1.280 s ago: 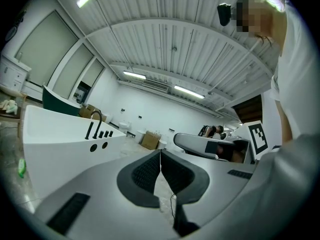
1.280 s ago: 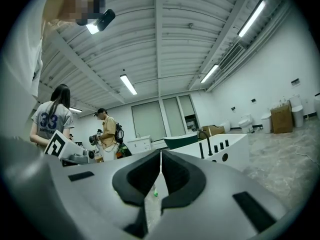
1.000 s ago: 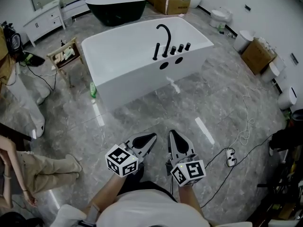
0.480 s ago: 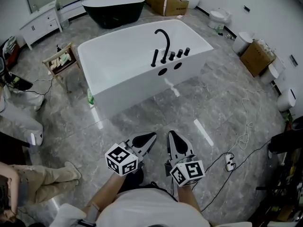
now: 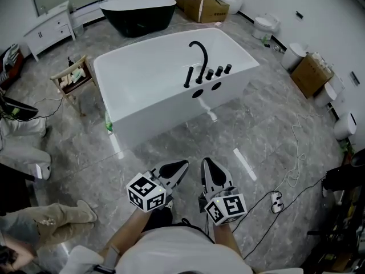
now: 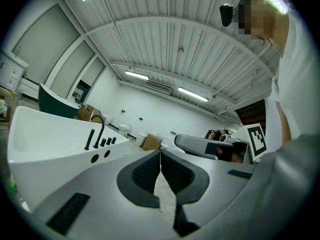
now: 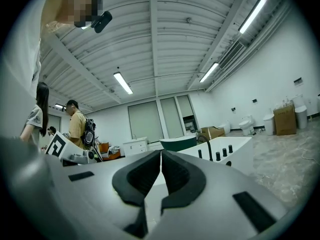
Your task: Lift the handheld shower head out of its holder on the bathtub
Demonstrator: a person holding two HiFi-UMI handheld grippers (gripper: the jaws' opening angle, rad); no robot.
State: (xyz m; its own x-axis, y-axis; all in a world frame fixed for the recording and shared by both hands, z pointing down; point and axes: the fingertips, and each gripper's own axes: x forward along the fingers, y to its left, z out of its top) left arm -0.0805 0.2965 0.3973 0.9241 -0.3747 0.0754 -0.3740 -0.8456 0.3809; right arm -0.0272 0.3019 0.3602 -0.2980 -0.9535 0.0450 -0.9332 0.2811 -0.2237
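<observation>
Head view, nearest: the left gripper (image 5: 181, 165) and the right gripper (image 5: 209, 165) are held side by side, just apart, above the grey marble floor (image 5: 171, 144). Both point level toward the tub.
Left gripper fingers (image 6: 145, 176): pressed together along a thin seam, with nothing between them.
Right gripper fingers (image 7: 145, 176): closed tip to tip in the same way, and empty.
Floor to the right: a white cable (image 5: 292, 173) lies in loops, well apart from both grippers.
Lower left edge: a person's leg (image 5: 54, 221) stretches across the floor.
White bathtub (image 5: 171, 104): it stands well ahead of the grippers, and neither gripper touches it.
Handheld shower head (image 5: 188, 77): a slim black rod that stands upright in its holder on the tub's near rim. It is just left of the arched black spout (image 5: 199, 53).
Knobs (image 5: 219, 71): three black ones stand in a row on the rim, right of the spout.
Beside the tub: a green bottle (image 5: 108, 121) stands on the floor at the tub's left corner. A wooden rack (image 5: 74, 76) is near it, further left.
Far end: a black bathtub (image 5: 138, 10), a cardboard box (image 5: 203, 1) and a white cabinet (image 5: 48, 30).
</observation>
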